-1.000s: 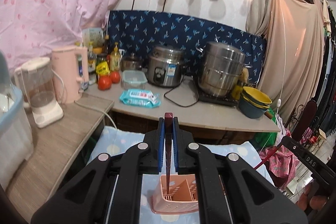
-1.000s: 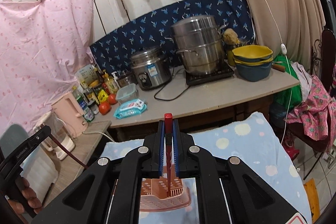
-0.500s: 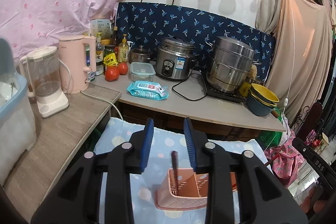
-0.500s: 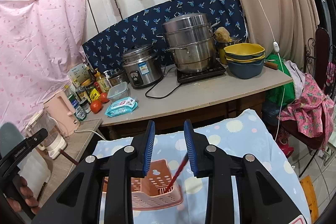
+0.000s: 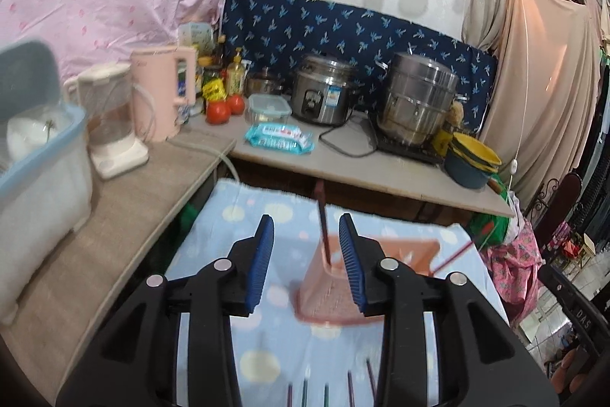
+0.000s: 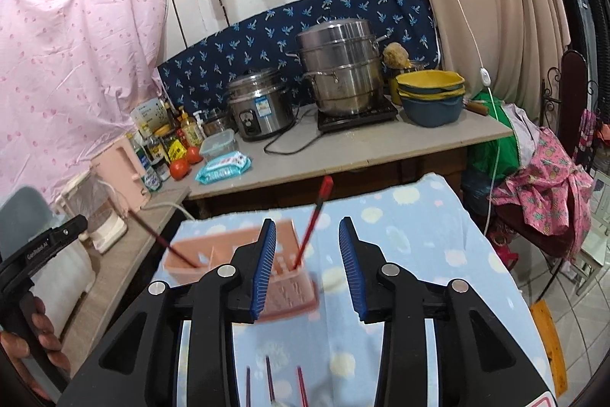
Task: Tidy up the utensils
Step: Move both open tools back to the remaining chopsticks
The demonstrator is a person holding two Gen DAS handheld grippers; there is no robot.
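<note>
Drop-off step: left gripper point(image 5: 307, 262) and right gripper point(image 6: 307, 266) fingers just spread, chopsticks point(image 6: 313, 220) standing free in pink caddy point(image 6: 289, 296); next, fetch near chopsticks point(image 5: 326, 393).

A dotted light-blue cloth point(image 6: 438, 235) is spread over the near surface. Behind it, a pale counter point(image 6: 381, 143) is backed by a navy leaf-print fabric point(image 5: 343, 25). On the counter, a steel rice cooker point(image 5: 324, 94) is set beside a tall stacked steamer pot point(image 5: 419, 105), with yellow and blue bowls point(image 6: 431, 96) stacked at the right end. Two tomatoes point(image 5: 225, 107), a clear lidded container point(image 5: 267, 107) and a pack of wipes point(image 5: 280, 138) are seen nearer the pink kettle point(image 5: 160, 94) and white blender point(image 5: 110, 124). A pink curtain point(image 6: 76, 63) is hung at the left.
</note>
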